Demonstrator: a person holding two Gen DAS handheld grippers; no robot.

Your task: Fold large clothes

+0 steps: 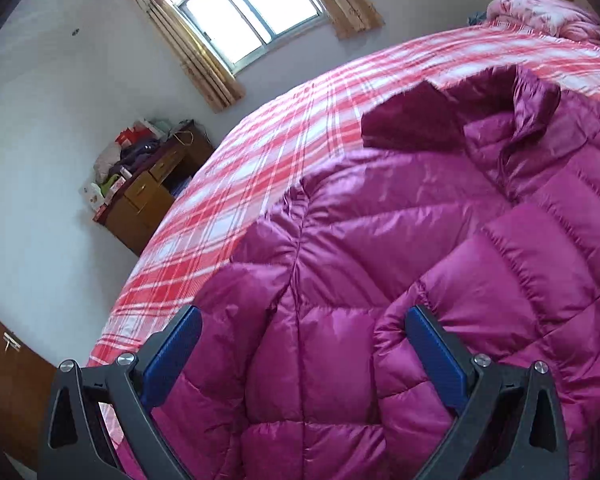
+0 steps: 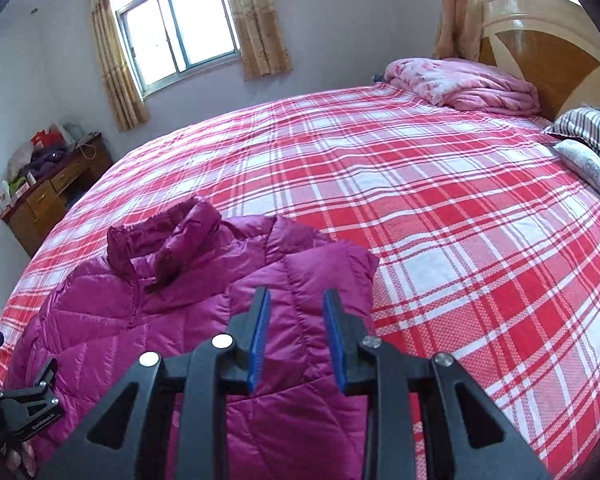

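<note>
Hovering spread, both tools, left tool and right tool, risk slipping on the puffy jacket, its fold springing undone.

Plaid sheet spread ahead, under tool. Folded pink quilt far ahead-right by headboard. Striped pillow right. Cluttered wooden desk far left below curtained window.

Both wrist views low over bed, facing window
</note>
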